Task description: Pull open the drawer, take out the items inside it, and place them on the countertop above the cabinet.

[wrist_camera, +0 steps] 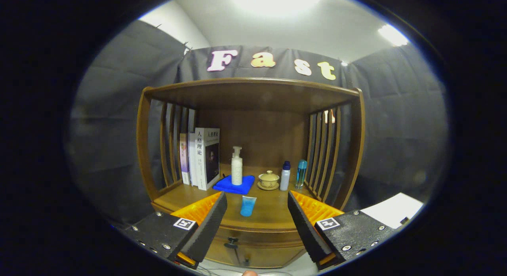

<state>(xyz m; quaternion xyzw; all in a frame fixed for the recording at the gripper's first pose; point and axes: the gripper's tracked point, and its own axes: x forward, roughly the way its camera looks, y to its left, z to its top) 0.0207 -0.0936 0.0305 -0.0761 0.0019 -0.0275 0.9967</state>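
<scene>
- The gripper [256,212] hung in front of the wooden cabinet [253,228], its jaws spread wide and holding nothing; the two fingers framed the lower middle of the frame.
- The drawer [257,248] sat at the bottom centre, below the countertop [269,212], and looked shut. Its small dark knob [232,241] showed low between the fingers, nearer the left one.
- A blue tube [248,206] already stood on the countertop, just ahead of the fingers and between them. Whether it came from the drawer could not be told.
- Further back in the centre stood a white pump bottle [237,165] on a blue cloth [233,184], a lidded cup [269,179] on a saucer, a small white bottle [284,176] and a blue-green bottle [301,173]. Books [202,157] leaned at centre left.
- The step in hand seemed to be reaching the knob, so the task looked to be at its start or between items.
- To do it well, the gripper likely needed to drop lower and shift slightly left, so the knob sat midway between the fingers.
- The jaws would need to narrow well onto such a small knob before any pull.
- A straight pull towards the camera would probably keep the drawer from binding.
- Keeping low should have avoided knocking the tube at the countertop's front.
</scene>
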